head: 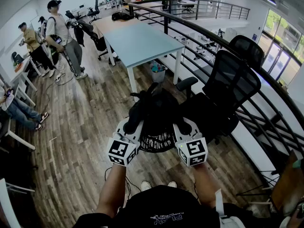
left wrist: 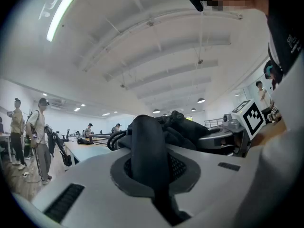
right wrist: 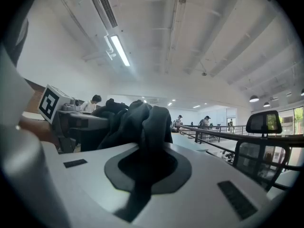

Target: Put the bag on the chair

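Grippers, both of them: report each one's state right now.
Left gripper: jaws closed on a strap of the bag.
Right gripper: jaws closed on the bag's fabric.

White print (head: 156,144) on bag (head: 159,115) illegible

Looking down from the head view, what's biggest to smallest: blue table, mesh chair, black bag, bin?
Pale blue rectangular table and black mesh office chair: alike, unranked.
Black fabric bag, though nearest the camera.
Small bin under the table.

One bag (head: 156,109), two grippers (head: 134,119) (head: 180,125), one blue table (head: 142,42), two chairs (head: 231,85) (head: 247,49) (nearest).
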Demonstrator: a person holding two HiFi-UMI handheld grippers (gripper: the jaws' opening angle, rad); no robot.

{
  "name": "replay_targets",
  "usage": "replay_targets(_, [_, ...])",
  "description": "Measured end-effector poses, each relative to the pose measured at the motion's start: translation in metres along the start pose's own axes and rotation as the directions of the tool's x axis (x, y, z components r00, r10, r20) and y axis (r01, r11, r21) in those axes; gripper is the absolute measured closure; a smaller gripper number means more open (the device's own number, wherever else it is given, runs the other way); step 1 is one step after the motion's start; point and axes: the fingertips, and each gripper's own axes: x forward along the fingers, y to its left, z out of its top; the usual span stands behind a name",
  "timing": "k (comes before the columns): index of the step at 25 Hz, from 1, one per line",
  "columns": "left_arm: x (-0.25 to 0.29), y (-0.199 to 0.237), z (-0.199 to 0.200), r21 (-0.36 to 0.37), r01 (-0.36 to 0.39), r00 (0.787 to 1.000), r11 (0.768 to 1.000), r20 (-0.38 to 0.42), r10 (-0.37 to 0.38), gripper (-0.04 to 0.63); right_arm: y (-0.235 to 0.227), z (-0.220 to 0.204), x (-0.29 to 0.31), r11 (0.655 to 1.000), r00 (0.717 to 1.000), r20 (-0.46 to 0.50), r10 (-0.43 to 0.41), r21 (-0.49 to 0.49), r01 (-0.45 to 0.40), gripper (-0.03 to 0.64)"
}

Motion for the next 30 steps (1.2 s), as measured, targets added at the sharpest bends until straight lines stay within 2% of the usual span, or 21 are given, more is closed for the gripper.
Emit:
replay_targets(15, [-0.006, 0.008, 0.006, 0.017, 0.006, 1.0, 1.0, 0.011, -0.006, 0.563, 0.012, 0.008, 0.004, 1.0, 1.0, 0.028, 0.012, 0.022, -0.013, 0.592])
replay_targets(30, [-0.013, 0.039, -0.001, -0.008, 0.031, 0.999, 1.0, 0.015, -0.03, 0.563, 0.033, 0.009, 0.025, 1.0, 1.0, 0.029, -0.003, 0.028, 0.002, 0.592])
